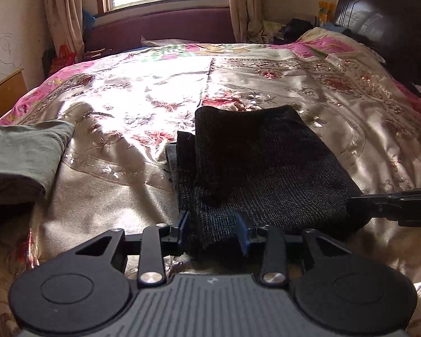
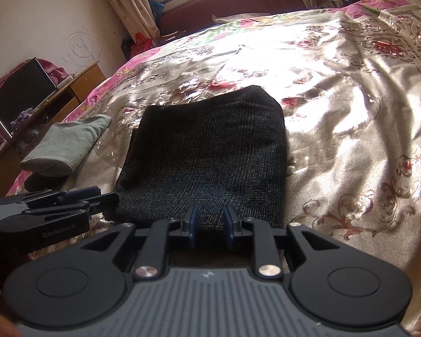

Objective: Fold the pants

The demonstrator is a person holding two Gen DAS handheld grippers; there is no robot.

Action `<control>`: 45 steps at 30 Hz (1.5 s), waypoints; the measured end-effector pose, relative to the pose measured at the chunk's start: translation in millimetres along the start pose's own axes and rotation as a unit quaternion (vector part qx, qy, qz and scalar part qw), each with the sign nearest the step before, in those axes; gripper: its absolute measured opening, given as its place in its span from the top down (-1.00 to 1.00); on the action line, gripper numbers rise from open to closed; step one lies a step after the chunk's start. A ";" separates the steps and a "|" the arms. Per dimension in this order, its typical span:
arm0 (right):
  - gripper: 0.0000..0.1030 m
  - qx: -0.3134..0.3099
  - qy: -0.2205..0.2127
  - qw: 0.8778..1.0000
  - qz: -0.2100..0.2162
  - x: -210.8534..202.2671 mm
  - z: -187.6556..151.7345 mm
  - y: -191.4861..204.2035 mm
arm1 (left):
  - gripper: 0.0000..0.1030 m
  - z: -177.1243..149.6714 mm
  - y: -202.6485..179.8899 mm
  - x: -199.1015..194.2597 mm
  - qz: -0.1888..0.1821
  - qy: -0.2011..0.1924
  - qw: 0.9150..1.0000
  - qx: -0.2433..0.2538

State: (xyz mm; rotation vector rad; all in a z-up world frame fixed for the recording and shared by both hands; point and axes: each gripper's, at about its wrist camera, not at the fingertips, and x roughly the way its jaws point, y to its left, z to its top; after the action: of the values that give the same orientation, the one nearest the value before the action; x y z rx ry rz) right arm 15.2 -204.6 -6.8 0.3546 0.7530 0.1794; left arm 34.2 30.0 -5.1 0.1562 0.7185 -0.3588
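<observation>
Now, step: last fold looks done; I'm letting go.
Pants [image 2: 207, 154]: folded, mid-bed, near edge.
Left gripper [image 1: 214, 231]: jaws spread, straddling hem, not pinching.
Right gripper [image 2: 209, 226]: jaws slightly apart, empty.
Next: back both off, snagging nothing.

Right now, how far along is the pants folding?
Done: the dark pants lie folded in a compact rectangle on the floral bedspread. In hand: nothing; the left gripper and right gripper stand open at the near edge. Left: perhaps squaring the uneven left layers.
</observation>
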 end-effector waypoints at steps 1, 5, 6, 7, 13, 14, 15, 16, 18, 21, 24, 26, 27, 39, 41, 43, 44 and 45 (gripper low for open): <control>0.55 0.004 0.001 1.000 0.000 -2.0 -2.4 -0.3 | -0.01 -2.3 -2.7 -2.1 -0.001 0.002 1.000 -0.002; 0.55 0.000 0.006 1.000 -0.004 -9.6 -10.3 3.4 | -0.04 -5.4 -6.5 -15.1 -0.011 -0.010 1.000 -0.013; 0.55 0.001 0.009 1.000 -0.004 -11.3 -12.8 4.3 | -0.10 -3.8 -6.7 -19.5 -0.011 -0.016 1.000 -0.014; 0.55 0.001 0.010 1.000 -0.003 -12.5 -14.5 4.9 | -0.15 -1.9 -7.0 -24.4 -0.010 -0.025 1.000 -0.015; 0.55 0.012 -0.006 1.000 -0.004 -28.7 -16.4 5.9 | -0.72 15.0 -16.1 -78.4 0.032 -0.112 0.993 0.013; 0.55 0.014 -0.013 1.000 -0.003 -33.9 -15.8 6.3 | -0.95 15.5 -18.8 -88.6 0.042 -0.133 0.990 0.019; 0.55 0.014 -0.022 1.000 0.000 -39.6 -15.3 7.5 | -1.00 14.6 -21.3 -98.3 0.050 -0.160 0.986 0.020; 0.54 0.011 -0.034 0.999 0.003 -45.4 -14.6 9.0 | -1.00 12.9 -23.8 -105.4 0.054 -0.185 0.981 0.019; 0.50 0.005 -0.047 0.999 0.000 -50.7 -14.9 11.2 | -1.00 11.6 -27.9 -105.8 0.054 -0.198 0.978 0.022; 0.48 0.004 -0.043 0.999 -0.008 -50.0 -16.8 11.8 | -1.00 14.3 -35.2 -88.0 0.057 -0.139 0.988 0.022; 0.48 0.005 -0.042 0.999 -0.014 -54.5 -24.5 10.1 | -1.00 7.1 -41.5 -86.4 0.053 -0.130 0.990 0.023; 0.48 0.010 -0.040 0.999 -0.016 -57.1 -29.9 7.2 | -1.00 4.6 -44.2 -89.2 0.049 -0.132 0.990 0.020; 0.48 0.013 -0.038 0.999 -0.017 -57.8 -32.2 6.1 | -1.00 4.1 -44.7 -90.0 0.046 -0.129 0.990 0.016; 0.48 0.016 -0.036 0.999 -0.012 -66.9 -47.0 9.2 | -1.00 -5.6 -48.4 -85.7 0.032 -0.096 0.995 -0.007; 0.48 0.020 -0.034 0.999 -0.011 -66.0 -48.2 8.9 | -1.00 -5.8 -48.5 -85.5 0.029 -0.096 0.995 -0.009; 0.48 0.021 -0.030 0.999 -0.010 -64.6 -48.8 8.8 | -1.00 -5.7 -48.0 -84.8 0.026 -0.095 0.995 -0.012; 0.48 0.020 -0.029 0.999 -0.010 -64.1 -49.1 9.3 | -1.00 -5.3 -47.8 -84.3 0.028 -0.095 0.995 -0.012; 0.48 0.019 -0.028 0.999 -0.010 -63.5 -49.5 10.2 | -1.00 -5.3 -48.0 -83.4 0.032 -0.095 0.995 -0.009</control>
State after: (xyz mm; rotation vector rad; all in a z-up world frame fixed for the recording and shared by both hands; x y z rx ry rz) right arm -65.2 -200.8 4.0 0.3864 0.7042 0.1362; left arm -44.9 9.1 45.9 0.1253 0.5278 -0.3002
